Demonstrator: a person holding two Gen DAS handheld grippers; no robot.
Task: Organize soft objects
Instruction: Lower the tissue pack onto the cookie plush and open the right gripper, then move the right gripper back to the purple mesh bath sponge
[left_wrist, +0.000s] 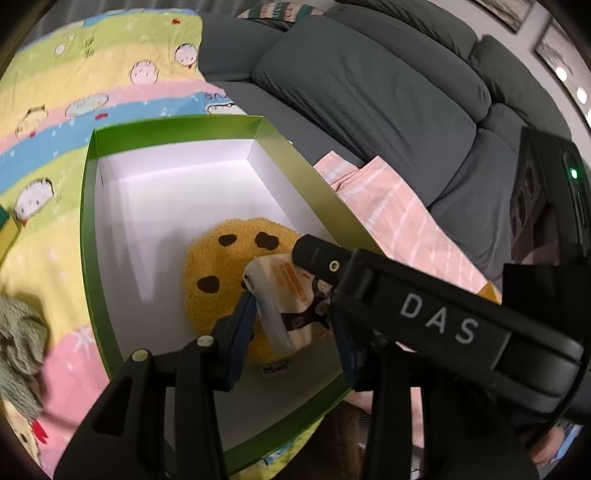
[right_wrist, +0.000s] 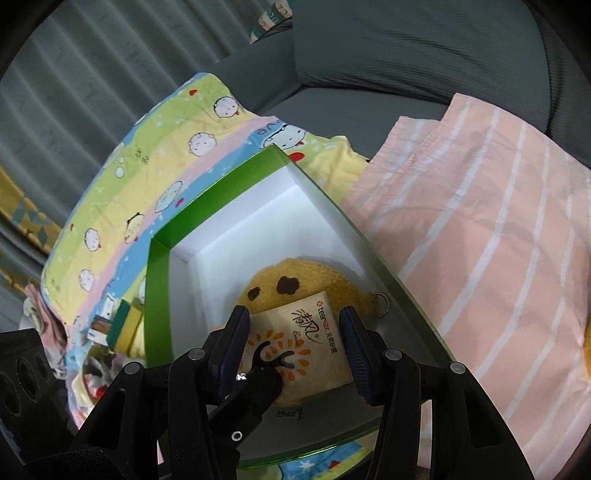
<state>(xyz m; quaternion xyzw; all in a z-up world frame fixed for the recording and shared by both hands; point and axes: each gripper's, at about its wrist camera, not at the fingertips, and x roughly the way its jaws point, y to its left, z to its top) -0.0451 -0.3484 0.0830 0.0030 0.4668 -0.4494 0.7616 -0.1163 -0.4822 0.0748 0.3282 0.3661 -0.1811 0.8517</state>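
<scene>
Right tool (right_wrist: 291, 345) pinches the tissue pack (right_wrist: 295, 339) low inside the green box (left_wrist: 88, 206), on top of the cookie plush (left_wrist: 229, 258); the left tool (left_wrist: 291, 314) brackets the same pack, though whether it grips I cannot tell. Best release gently, then lift straight up. Near box walls crowd both tools; the far half lies open.

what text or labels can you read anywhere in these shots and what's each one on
"DAS": white letters on the right gripper body, seen in the left wrist view.
"tean..." in red, remainder unclear, plus Chinese characters: on the tissue pack.
Small tag by the cookie plush: too small to read.
Letters on the cartoon blanket: too distorted to read.
</scene>
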